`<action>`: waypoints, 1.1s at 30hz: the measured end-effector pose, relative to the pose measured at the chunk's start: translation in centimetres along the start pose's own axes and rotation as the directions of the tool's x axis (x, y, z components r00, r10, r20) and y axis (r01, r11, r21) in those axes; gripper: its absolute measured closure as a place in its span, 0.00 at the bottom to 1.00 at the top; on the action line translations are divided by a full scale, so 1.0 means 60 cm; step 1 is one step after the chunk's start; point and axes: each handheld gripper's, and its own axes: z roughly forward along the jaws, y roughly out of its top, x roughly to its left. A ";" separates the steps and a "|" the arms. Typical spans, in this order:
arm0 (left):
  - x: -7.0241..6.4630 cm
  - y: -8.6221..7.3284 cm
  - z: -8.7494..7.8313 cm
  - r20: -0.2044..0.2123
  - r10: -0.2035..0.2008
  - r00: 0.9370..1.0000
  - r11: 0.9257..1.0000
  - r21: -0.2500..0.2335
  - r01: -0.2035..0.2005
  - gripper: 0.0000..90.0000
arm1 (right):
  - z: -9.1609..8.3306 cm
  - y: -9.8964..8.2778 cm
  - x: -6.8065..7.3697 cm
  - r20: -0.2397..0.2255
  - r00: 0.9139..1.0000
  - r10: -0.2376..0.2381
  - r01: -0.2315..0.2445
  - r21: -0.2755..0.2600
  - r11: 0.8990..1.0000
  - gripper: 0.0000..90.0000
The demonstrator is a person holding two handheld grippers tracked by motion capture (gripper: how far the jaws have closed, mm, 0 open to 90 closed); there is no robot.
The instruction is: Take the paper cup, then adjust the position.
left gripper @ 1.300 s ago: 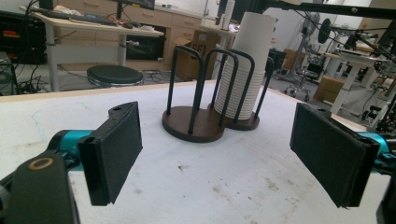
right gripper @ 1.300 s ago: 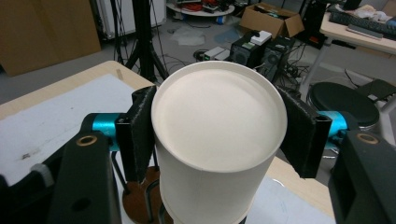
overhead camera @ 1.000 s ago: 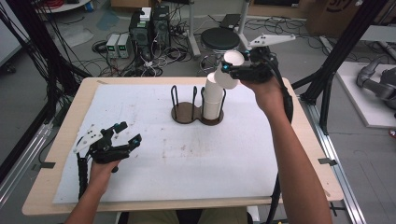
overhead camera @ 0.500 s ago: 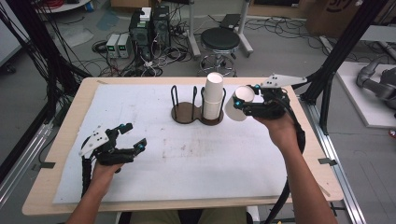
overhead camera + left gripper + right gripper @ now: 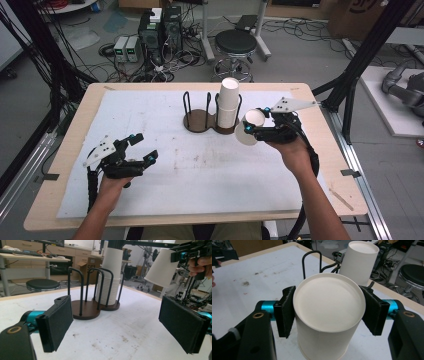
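Note:
A white paper cup (image 5: pixel 250 129) hangs above the mat just right of the holder, and my right gripper (image 5: pixel 254 131) is shut on it. In the right gripper view both pads (image 5: pixel 285 312) press the cup (image 5: pixel 328 315) at its sides, its closed bottom facing the camera. A stack of upturned white cups (image 5: pixel 229 102) stands in the right slot of the dark wooden holder (image 5: pixel 199 122); the left slot is empty. My left gripper (image 5: pixel 146 146) rests low at the near left; its jaws have just been opening and are open, with nothing between the pads (image 5: pixel 57 322).
A white mat (image 5: pixel 200 170) covers the wooden table (image 5: pixel 320 165). The holder's black wire loops (image 5: pixel 75 290) rise around each slot. A black stool (image 5: pixel 235 42) and computer boxes stand on the floor beyond the far edge. Black frame posts (image 5: pixel 360 60) flank the table.
The right gripper lifted one cup off the top of the stack and brought it down to the right of the holder. The left jaws spread wider; that hand stayed in place.

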 end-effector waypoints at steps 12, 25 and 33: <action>-0.030 0.001 0.034 0.095 0.072 0.993 0.997 -0.023 -0.070 0.14 | 0.005 0.007 0.027 -0.053 0.998 -0.019 0.017 -0.020 1.000 0.39; -0.065 0.009 0.066 0.221 0.072 0.973 0.996 0.027 -0.080 0.14 | 0.024 0.013 0.065 -0.131 0.990 -0.054 0.053 -0.015 0.999 0.39; -0.073 0.008 0.081 0.250 0.093 0.964 0.995 0.020 -0.101 0.14 | 0.027 0.010 0.077 -0.155 0.986 -0.059 0.058 -0.015 0.998 0.39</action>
